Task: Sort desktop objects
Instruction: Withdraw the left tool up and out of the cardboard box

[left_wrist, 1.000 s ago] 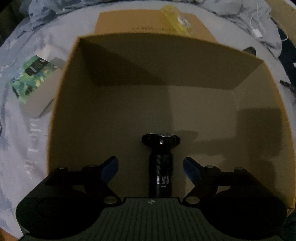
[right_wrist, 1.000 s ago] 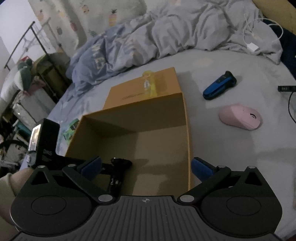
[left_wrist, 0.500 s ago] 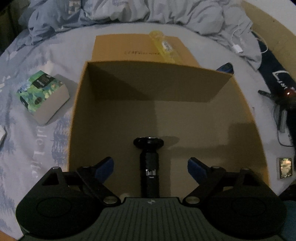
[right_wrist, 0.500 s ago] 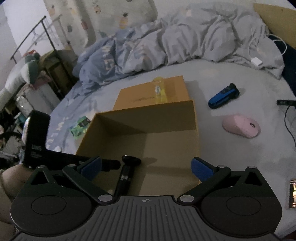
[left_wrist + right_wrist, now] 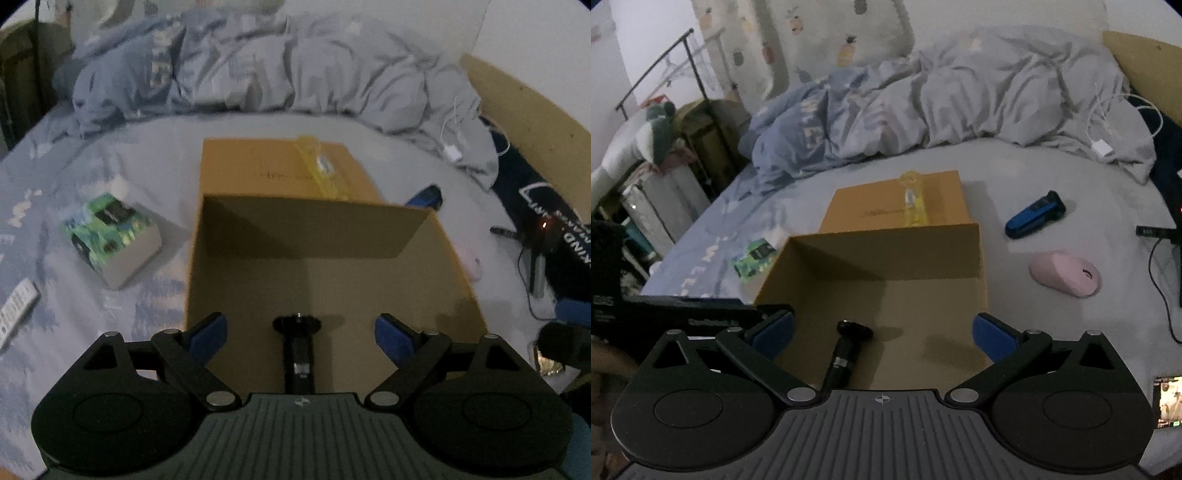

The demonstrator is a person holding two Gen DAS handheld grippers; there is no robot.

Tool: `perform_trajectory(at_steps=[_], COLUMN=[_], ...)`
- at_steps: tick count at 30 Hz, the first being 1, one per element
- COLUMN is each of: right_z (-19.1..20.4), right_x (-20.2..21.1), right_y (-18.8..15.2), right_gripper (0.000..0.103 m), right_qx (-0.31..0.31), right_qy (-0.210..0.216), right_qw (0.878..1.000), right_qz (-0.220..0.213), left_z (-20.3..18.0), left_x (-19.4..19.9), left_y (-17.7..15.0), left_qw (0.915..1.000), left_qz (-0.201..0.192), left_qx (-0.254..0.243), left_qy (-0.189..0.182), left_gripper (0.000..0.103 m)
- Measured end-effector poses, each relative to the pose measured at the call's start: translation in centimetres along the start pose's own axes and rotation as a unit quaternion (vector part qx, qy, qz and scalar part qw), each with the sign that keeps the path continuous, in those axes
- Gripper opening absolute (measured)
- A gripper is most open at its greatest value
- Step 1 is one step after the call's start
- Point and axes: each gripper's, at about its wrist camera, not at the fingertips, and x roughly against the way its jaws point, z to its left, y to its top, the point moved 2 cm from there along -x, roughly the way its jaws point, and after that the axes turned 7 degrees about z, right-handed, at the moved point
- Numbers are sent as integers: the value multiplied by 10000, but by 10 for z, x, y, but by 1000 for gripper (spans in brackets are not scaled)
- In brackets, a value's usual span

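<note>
The black handle (image 5: 298, 354) lies flat on the floor of the open box (image 5: 406, 280), near its front edge — nothing touching it. The left tongs (image 5: 301, 330) hang above it, jaws opening, the handle in line between them but well below. The right tongs (image 5: 882, 328) stand wide apart too, empty. Outside the box, on the bed (image 5: 1015, 184) — a pink mouse (image 5: 1065, 272), a blue shaver (image 5: 1034, 214) and a green carton (image 5: 110, 238).
</note>
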Motion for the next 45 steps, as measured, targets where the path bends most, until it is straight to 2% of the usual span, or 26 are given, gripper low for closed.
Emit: perform_trajectory(at_steps=[1, 2, 7, 13, 16, 20, 25, 30, 37, 45], right_z=[2, 3, 8, 10, 11, 14, 16, 20, 23, 24], right_x=[0, 0, -4, -5, -6, -7, -10, -12, -16, -18], right_y=[0, 0, -1, 0, 2, 6, 11, 20, 45, 87], right_gripper=[103, 103, 103, 103, 103, 103, 103, 103, 103, 103], right_qx=[29, 59, 122, 158, 175, 250, 313, 405, 506, 680], right_qy=[-7, -17, -47, -85, -92, -89, -88, -28, 45, 112], right_qw=[10000, 10000, 9999, 9998, 9998, 9996, 9994, 9989, 9981, 9961], right_qz=[-5, -5, 23, 6, -7, -53, -99, -222, -346, -556], left_z=[1, 1, 5, 4, 5, 7, 9, 16, 26, 35], left_x=[5, 10, 30, 49, 54, 58, 57, 55, 52, 51], left_y=[0, 0, -2, -6, -6, -4, -1, 3, 16, 31], left_qw=[9999, 9998, 9980, 9925, 9905, 9900, 9887, 9888, 9893, 9872], left_qz=[-100, -194, -626, -1218, -1374, -1409, -1482, -1452, -1384, -1511], left_qx=[-7, -11, 31, -2, 39, 60, -24, 127, 288, 420], left_qy=[-4, -5, -61, 65, 41, -6, 234, 321, 347, 300], left_gripper=[96, 103, 103, 103, 103, 103, 103, 103, 103, 103])
